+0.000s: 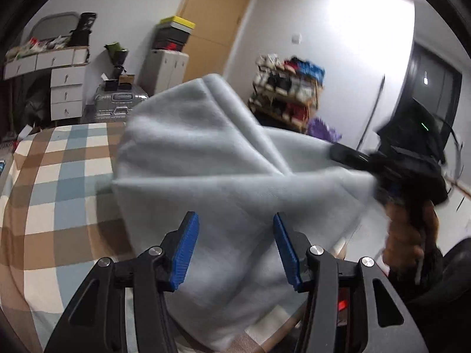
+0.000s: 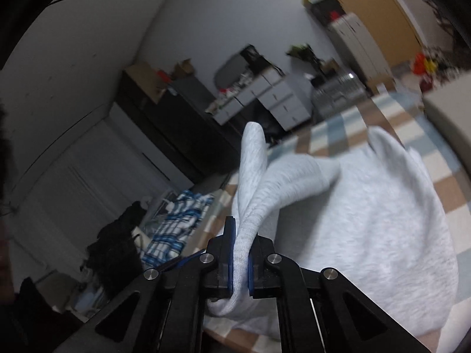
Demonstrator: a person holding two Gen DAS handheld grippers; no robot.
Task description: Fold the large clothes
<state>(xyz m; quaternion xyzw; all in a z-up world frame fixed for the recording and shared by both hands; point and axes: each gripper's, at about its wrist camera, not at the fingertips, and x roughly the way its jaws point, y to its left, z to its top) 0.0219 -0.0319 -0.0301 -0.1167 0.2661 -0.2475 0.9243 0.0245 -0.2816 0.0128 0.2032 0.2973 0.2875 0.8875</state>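
Note:
A large pale grey garment lies bunched on the checked bedcover. In the left wrist view my left gripper stands open just above the cloth, its blue pads apart with nothing pinched between them. The right gripper shows at the right of that view, held by a hand, clamped on a corner of the garment. In the right wrist view my right gripper is shut on a ribbed edge of the grey garment, which rises in a fold from the pads.
White drawers, a silver suitcase and a shoe rack stand beyond the bed. A wooden door is at the back. A blue-and-white checked cloth and dark clothes lie left of the bed.

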